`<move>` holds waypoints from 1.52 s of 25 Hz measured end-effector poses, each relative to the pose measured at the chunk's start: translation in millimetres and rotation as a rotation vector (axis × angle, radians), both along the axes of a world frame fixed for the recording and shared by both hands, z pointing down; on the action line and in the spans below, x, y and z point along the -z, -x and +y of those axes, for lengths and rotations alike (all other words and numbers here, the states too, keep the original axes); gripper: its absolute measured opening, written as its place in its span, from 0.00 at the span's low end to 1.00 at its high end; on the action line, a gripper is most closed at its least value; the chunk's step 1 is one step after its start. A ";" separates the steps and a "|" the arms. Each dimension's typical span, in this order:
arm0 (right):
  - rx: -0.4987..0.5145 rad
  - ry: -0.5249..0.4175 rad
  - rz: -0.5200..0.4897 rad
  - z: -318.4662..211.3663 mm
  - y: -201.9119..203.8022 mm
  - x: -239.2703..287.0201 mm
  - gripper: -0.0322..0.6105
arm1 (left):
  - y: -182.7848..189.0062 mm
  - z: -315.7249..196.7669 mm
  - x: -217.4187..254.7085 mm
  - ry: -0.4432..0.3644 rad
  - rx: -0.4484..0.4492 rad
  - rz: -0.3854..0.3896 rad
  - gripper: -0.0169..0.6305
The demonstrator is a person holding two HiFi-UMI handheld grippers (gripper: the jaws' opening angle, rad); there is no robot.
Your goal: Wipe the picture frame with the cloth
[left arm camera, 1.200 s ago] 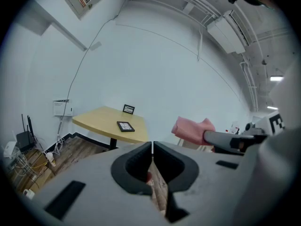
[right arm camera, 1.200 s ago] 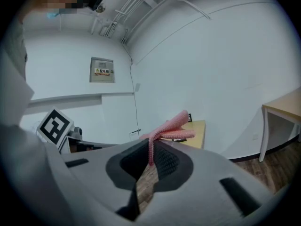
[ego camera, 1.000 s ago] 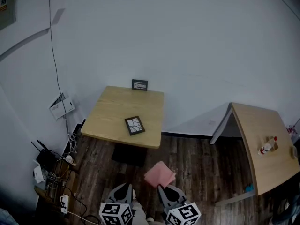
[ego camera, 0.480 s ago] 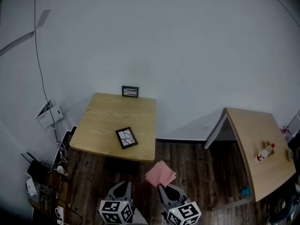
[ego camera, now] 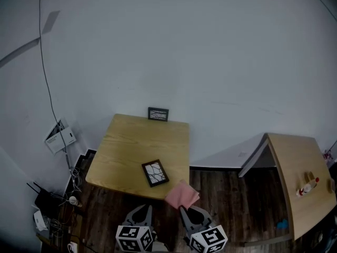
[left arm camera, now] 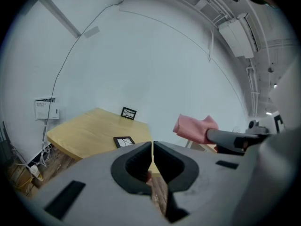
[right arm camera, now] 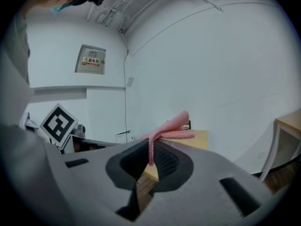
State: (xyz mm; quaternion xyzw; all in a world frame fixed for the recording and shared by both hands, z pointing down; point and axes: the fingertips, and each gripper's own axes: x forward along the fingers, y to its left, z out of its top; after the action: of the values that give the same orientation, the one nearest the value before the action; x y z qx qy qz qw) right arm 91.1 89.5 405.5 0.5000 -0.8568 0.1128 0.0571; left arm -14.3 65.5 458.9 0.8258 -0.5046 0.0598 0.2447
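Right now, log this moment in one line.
left gripper: shut, empty | right gripper: shut on cloth | flat frame: on table, untouched | wiping: not begun

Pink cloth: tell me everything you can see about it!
The pink cloth is soft, nubbly fabric, folded and a bit crumpled. The right gripper pinches one edge between its shut jaws, so the rest flops out ahead in the air. Nothing else touches it. It hangs near a corner of the wooden table.

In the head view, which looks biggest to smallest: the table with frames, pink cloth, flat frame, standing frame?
1. table
2. pink cloth, only slightly bigger than the next, and nearer the camera, so unsure
3. flat frame
4. standing frame, farthest back
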 end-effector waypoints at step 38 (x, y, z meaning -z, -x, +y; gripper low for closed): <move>0.085 0.132 0.056 -228.8 71.6 -74.6 0.06 | 51.0 -179.1 -88.9 0.184 0.003 0.003 0.04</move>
State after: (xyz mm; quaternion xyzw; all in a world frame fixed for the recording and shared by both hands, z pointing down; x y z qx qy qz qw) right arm 19.5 -139.3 480.1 0.4612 -0.8660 0.1524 0.1186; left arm -65.3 -113.6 547.8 0.7992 -0.4977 0.1041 0.3204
